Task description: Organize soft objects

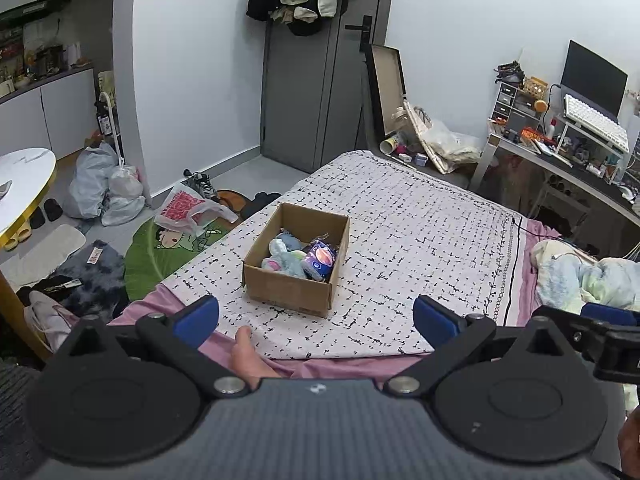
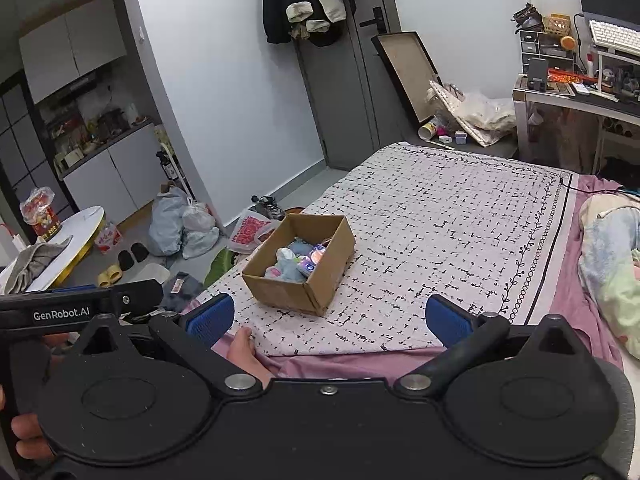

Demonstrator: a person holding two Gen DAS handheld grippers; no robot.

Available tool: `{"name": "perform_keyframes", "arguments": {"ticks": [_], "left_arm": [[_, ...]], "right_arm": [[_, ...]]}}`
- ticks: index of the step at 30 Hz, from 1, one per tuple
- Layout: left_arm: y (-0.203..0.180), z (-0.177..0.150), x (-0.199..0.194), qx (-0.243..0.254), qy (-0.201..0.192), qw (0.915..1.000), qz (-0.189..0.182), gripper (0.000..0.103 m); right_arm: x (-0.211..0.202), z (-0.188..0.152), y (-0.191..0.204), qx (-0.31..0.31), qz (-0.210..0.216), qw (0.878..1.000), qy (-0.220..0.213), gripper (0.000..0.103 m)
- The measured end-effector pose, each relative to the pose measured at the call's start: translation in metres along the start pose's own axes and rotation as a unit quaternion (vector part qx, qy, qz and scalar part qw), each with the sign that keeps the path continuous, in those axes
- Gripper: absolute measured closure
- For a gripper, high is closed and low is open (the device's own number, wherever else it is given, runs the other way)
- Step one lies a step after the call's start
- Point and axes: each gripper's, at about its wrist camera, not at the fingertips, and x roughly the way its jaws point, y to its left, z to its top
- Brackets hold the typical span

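An open cardboard box [image 1: 288,292] stands on the white patterned bedspread [image 1: 420,240]. It holds soft plush items [image 1: 282,258] in blue and pink and a purple packet [image 1: 320,258]. My left gripper [image 1: 316,316] is open and empty, held back from the box near the bed's front edge. In the right wrist view the box [image 2: 316,280] shows the plush items [image 2: 288,266] inside. My right gripper [image 2: 330,316] is open and empty, also short of the box. The left gripper's body [image 2: 80,304] shows at the right wrist view's left edge.
A bare foot [image 1: 246,354] rests on the pink sheet between the fingers. A crumpled pastel blanket [image 1: 588,276] lies at the bed's right. A cluttered desk [image 1: 560,148] stands at the far right. Bags [image 1: 104,184] and shoes cover the floor on the left, beside a round white table [image 1: 24,176].
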Motion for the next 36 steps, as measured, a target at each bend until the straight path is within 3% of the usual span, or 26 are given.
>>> {"name": "perform_keyframes", "arguments": {"ticks": [36], "left_arm": [[0.015, -0.009, 0.005, -0.015, 0.008, 0.9998, -0.008, 0.001]], "right_arm": [[-0.001, -0.005, 0.016, -0.025, -0.024, 0.999, 0.000, 0.000]]}}
